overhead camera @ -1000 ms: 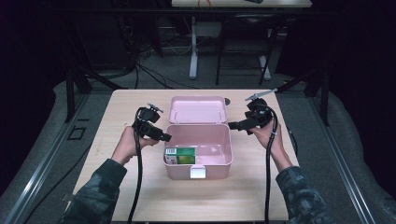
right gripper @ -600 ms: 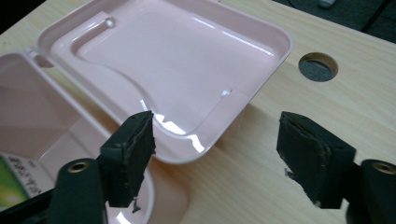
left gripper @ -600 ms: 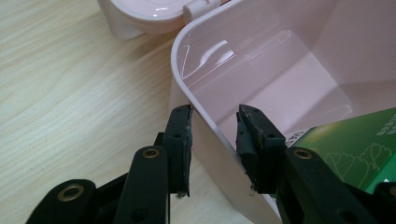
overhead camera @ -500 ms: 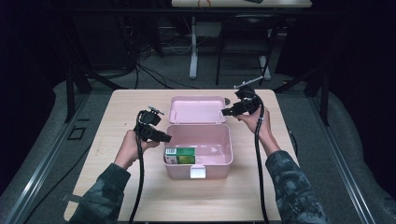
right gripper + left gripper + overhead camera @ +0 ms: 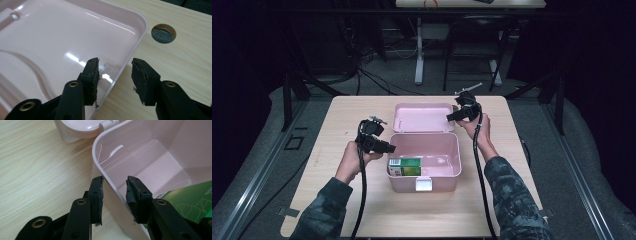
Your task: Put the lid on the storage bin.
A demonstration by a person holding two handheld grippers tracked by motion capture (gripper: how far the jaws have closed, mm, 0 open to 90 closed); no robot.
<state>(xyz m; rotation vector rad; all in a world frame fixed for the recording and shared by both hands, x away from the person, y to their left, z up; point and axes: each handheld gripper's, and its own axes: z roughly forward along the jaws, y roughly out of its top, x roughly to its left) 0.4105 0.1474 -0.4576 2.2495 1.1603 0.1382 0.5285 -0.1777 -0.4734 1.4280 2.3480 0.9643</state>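
A pink box (image 5: 456, 150) stands open on the wooden table, its lid (image 5: 422, 117) folded back flat behind it. A green carton (image 5: 406, 166) lies in the box's front left corner. My left gripper (image 5: 389, 148) straddles the box's left wall (image 5: 110, 195), one pad outside and one inside, shut on it; the carton (image 5: 190, 200) lies just beyond the inner jaw. My right gripper (image 5: 451, 118) is at the lid's right edge. Its jaws have just been closing, with the lid's rim (image 5: 126, 57) between them, and gaps still show beside both pads.
The table (image 5: 362, 115) has bare wood on both sides of the box and in front of it. A round cable hole (image 5: 163, 33) sits in the tabletop just past the lid's corner. Desk legs and cables stand on the dark floor behind the table.
My right hand has moved left and a little down to the lid's right edge, and its jaws have narrowed around the rim. My left jaws closed on the box's wall, hand staying put.
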